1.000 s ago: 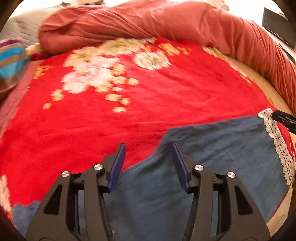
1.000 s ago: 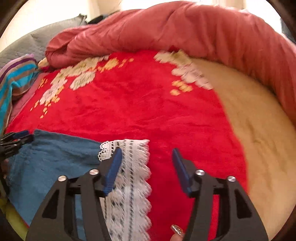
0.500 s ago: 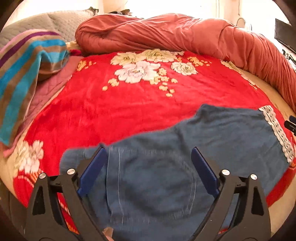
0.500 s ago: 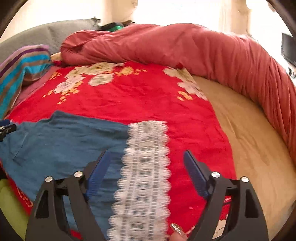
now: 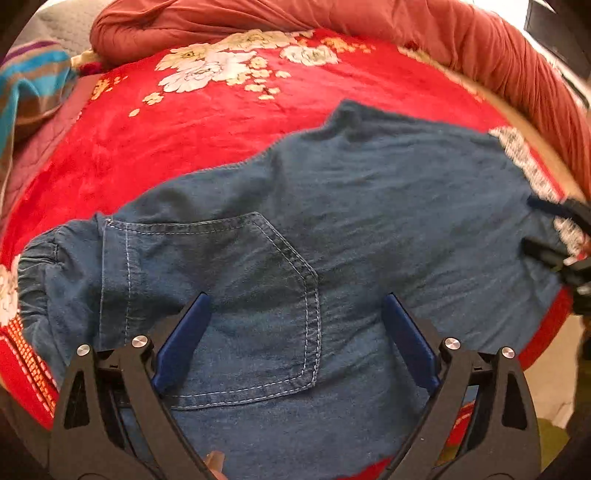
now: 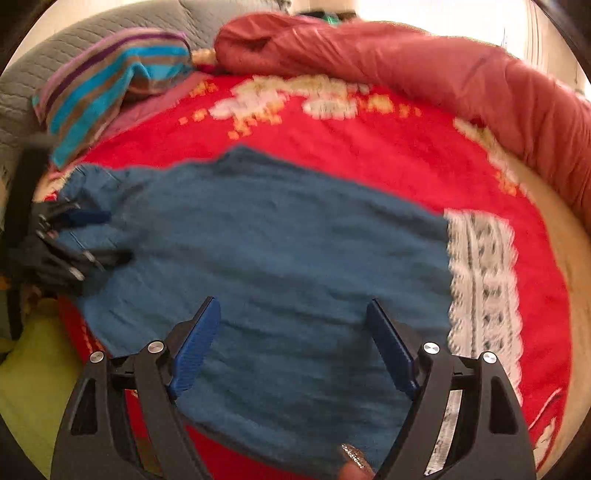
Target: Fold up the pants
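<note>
Blue denim pants lie flat across the red flowered blanket, legs folded one over the other. Their back pocket faces up near the waist, at the left. A white lace hem trims the leg end at the right. My left gripper hovers open above the pocket, nothing between its blue pads. My right gripper hangs open over the lower leg, left of the lace. The pants fill the middle of the right wrist view. Each gripper shows at the edge of the other's view.
A rolled rust-red duvet curves along the far and right side of the bed. A striped towel and a grey quilted pillow sit at the far left. Bare tan sheet shows at the right. A thumb with a glittery nail shows below.
Both grippers opened wide and drew back toward the near edge of the bed, so more of the pants shows. The right gripper shifted from above the lace hem to above the blue leg.
</note>
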`<action>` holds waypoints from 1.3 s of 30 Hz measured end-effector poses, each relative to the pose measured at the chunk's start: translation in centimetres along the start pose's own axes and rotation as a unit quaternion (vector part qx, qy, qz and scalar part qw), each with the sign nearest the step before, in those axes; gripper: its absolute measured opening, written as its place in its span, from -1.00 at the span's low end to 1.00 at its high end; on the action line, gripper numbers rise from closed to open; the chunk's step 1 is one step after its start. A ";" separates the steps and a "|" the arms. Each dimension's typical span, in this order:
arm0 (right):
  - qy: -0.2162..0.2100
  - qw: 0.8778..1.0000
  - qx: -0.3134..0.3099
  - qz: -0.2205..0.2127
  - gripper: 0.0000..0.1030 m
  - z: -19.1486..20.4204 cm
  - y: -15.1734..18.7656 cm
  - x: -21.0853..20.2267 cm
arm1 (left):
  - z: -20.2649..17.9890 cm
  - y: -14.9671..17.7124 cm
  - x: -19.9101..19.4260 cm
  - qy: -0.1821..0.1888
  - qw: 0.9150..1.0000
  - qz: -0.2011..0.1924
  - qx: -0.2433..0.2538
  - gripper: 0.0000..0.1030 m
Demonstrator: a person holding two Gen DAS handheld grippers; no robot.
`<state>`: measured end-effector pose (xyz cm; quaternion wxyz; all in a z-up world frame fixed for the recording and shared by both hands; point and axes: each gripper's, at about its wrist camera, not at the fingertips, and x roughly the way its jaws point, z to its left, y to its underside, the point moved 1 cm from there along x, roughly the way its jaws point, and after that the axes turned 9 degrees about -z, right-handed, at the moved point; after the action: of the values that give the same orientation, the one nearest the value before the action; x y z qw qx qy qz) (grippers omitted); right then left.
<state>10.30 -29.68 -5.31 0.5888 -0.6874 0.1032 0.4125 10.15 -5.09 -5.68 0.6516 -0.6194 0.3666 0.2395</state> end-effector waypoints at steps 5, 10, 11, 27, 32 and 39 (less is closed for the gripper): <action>0.029 0.998 0.051 0.010 0.56 -3.2 0.9 0.3 | 0.5 0.0 -0.2 0.004 1.000 -0.008 -0.013 0.70; 0.030 0.998 0.058 0.007 0.56 -3.5 1.0 -0.1 | 0.4 -0.3 -0.5 0.002 1.000 -0.014 -0.013 0.70; 0.028 0.998 0.059 0.004 0.56 -3.3 0.9 -0.4 | 0.2 -0.4 -1.0 -0.002 1.000 -0.021 -0.009 0.70; 0.039 0.996 0.050 -0.069 0.56 -3.0 -0.4 -7.2 | -1.6 -1.2 -5.8 0.013 0.997 -0.072 -0.004 0.70; 0.051 0.995 0.053 -0.068 0.56 -3.4 0.4 -8.0 | -3.0 -1.0 -6.2 0.022 0.997 -0.074 0.013 0.70; 0.057 0.995 0.060 -0.052 0.56 -3.9 2.0 -7.9 | -5.3 0.3 -4.5 0.026 0.998 -0.039 0.045 0.70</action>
<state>5.72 -36.46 -1.46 0.6425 -0.6779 0.1259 0.3344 6.21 -9.67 -2.16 0.6781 -0.6091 0.3694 0.1808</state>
